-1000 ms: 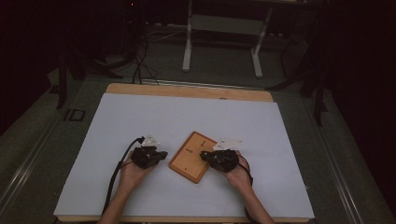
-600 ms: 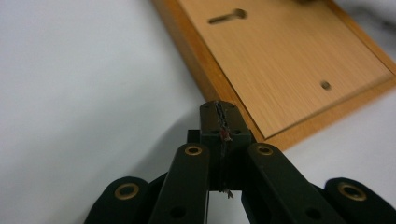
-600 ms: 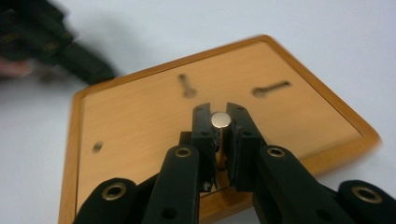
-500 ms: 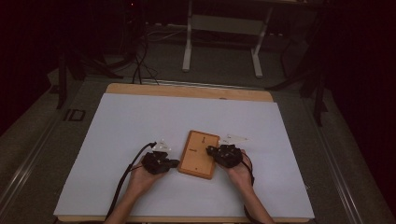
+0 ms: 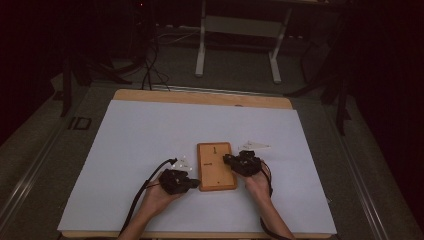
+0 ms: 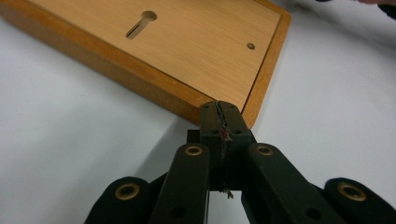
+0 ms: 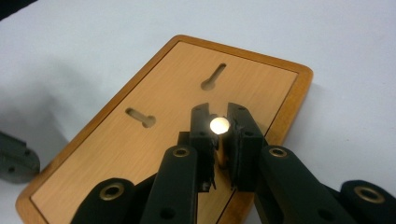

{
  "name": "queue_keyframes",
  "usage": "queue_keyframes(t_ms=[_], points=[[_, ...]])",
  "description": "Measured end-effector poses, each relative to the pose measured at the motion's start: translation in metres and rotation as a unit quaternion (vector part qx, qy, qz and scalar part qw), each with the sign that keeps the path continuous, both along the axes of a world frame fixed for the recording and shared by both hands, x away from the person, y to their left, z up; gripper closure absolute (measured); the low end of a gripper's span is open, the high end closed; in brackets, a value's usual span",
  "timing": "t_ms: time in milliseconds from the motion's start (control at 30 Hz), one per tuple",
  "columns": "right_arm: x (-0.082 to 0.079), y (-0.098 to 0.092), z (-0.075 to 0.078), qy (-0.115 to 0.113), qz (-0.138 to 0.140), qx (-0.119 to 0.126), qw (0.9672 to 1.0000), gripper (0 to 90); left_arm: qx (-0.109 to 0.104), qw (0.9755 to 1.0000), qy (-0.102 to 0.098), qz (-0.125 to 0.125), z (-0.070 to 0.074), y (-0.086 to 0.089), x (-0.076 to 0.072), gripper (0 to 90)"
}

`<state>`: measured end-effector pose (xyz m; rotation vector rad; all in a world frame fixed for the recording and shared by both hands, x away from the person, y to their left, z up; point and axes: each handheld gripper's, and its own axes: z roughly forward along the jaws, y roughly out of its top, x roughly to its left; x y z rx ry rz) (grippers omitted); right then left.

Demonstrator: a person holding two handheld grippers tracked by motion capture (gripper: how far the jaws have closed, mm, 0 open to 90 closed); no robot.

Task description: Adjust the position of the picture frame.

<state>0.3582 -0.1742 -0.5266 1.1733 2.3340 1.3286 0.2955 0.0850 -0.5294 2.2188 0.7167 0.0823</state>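
From above, a wooden board point(image 5: 216, 166) lies mid-tabletop point(image 5: 125, 150) between both hands. The left claw point(image 6: 220, 116), closed and empty, braces the board's corner. The right claw point(image 7: 219, 122) grips a brass peg point(image 7: 220, 127) above the board; steady bracing should let it seat squarely.

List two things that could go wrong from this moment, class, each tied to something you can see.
The right gripper pinches a small brass pin only near its tip, so it may slip or tilt. The left gripper, shut, merely presses the wooden board at one corner; the board could slide or turn on the white sheet.
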Motion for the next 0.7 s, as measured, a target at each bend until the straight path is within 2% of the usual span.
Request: queue_keyframes(t_ms=[267,400,700], points=[[0.001,0.004,-0.001,0.007,0.035,0.011,0.9993,81.2,0.004,0.9993,0.005,-0.038,0.001,-0.01,-0.01,89.8],[0.002,0.007,-0.001,0.012,0.04,0.017,0.999,80.9,0.007,0.999,-0.003,-0.044,0.003,-0.013,-0.013,89.8],[0.008,0.023,0.0,0.016,0.06,0.011,0.998,80.8,0.001,0.9971,-0.001,-0.077,0.001,-0.024,-0.019,89.7]])
